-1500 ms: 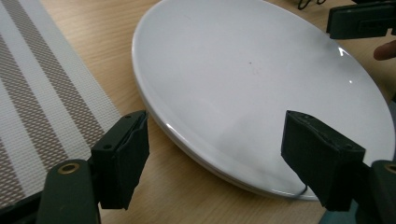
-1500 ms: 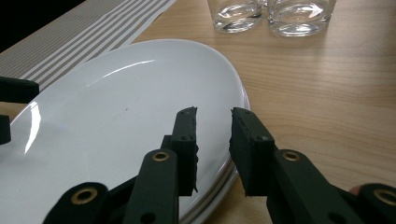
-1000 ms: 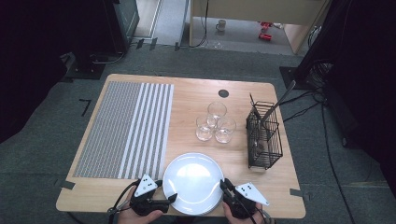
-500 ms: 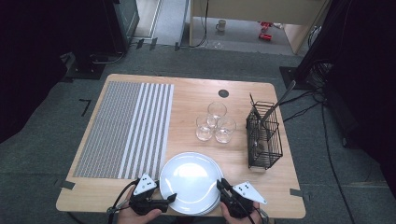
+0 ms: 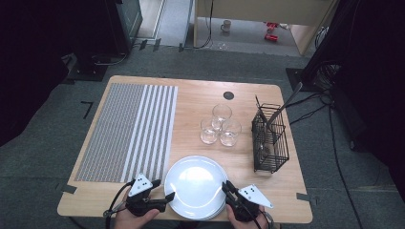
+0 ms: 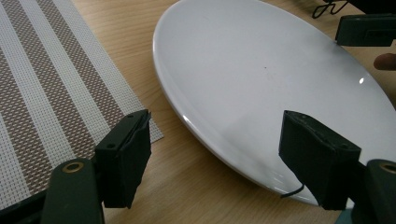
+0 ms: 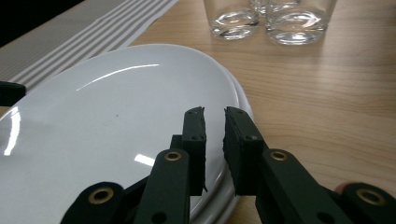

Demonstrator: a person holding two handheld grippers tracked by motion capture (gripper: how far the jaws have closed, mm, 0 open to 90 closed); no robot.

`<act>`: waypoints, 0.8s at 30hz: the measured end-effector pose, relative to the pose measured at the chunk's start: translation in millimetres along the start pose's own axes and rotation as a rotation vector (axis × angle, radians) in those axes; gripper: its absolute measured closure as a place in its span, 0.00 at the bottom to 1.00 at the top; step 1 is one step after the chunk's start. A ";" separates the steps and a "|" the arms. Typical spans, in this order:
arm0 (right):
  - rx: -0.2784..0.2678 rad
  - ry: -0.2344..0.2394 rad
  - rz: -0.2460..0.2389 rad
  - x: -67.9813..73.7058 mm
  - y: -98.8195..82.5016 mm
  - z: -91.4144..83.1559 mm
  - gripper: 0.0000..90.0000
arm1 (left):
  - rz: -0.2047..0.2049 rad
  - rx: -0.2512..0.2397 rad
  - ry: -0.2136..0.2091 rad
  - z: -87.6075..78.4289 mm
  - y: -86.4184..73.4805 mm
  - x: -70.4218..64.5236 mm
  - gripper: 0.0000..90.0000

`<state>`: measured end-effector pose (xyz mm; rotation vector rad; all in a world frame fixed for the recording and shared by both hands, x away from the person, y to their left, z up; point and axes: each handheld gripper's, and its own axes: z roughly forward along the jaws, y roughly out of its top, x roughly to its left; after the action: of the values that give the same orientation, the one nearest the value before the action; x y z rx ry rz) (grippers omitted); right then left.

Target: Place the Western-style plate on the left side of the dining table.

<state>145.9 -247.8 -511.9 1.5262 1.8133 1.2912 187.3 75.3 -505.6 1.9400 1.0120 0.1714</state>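
Observation:
A stack of white plates lies near the table's front edge. The top plate (image 5: 196,183) (image 6: 261,70) (image 7: 107,116) sits a little left of the lower plates (image 5: 213,215) (image 7: 243,100), whose rims show at its right. My left gripper (image 5: 166,196) (image 6: 219,154) is open wide at the plate's left rim, with one jaw over the rim and the other over bare wood. My right gripper (image 5: 227,186) (image 7: 215,121) is shut to a thin slit, its tips lying at the top plate's right rim with nothing between them. It also appears far off in the left gripper view (image 6: 364,30).
Three clear glasses (image 5: 220,125) (image 7: 271,18) stand together behind the plates. A black wire caddy (image 5: 270,138) with cutlery stands at the right. A striped placemat (image 5: 126,131) (image 6: 51,84) covers the left of the wooden table (image 5: 200,95).
The top plate has shifted slightly left, so the lower plates' rim now shows at its right. Both hands have hardly moved.

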 end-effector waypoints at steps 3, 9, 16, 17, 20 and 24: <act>-0.001 -0.003 0.000 -1.3 -1.2 0.2 0.87 | -0.001 -0.003 0.001 -0.6 0.2 0.3 0.28; -0.011 -0.042 0.001 -1.9 -2.5 -0.8 0.85 | 0.003 -0.002 0.000 -0.4 0.0 -0.3 0.28; 0.001 -0.026 0.009 -2.3 -4.2 0.7 0.84 | 0.014 0.010 -0.015 2.1 -0.9 -3.4 0.29; 0.001 -0.026 0.009 -2.3 -4.2 0.7 0.84 | 0.015 0.010 -0.017 2.2 -1.0 -3.8 0.29; -0.003 -0.023 0.006 -1.6 -4.8 1.1 0.84 | 0.016 0.010 -0.025 2.8 -0.9 -4.6 0.29; -0.001 -0.007 0.000 0.4 -5.4 2.4 0.84 | 0.020 0.012 -0.029 3.0 -0.9 -5.4 0.29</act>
<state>144.9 -246.4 -517.6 1.5287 1.8083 1.2852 184.7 69.7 -506.7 1.9585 0.9769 0.1481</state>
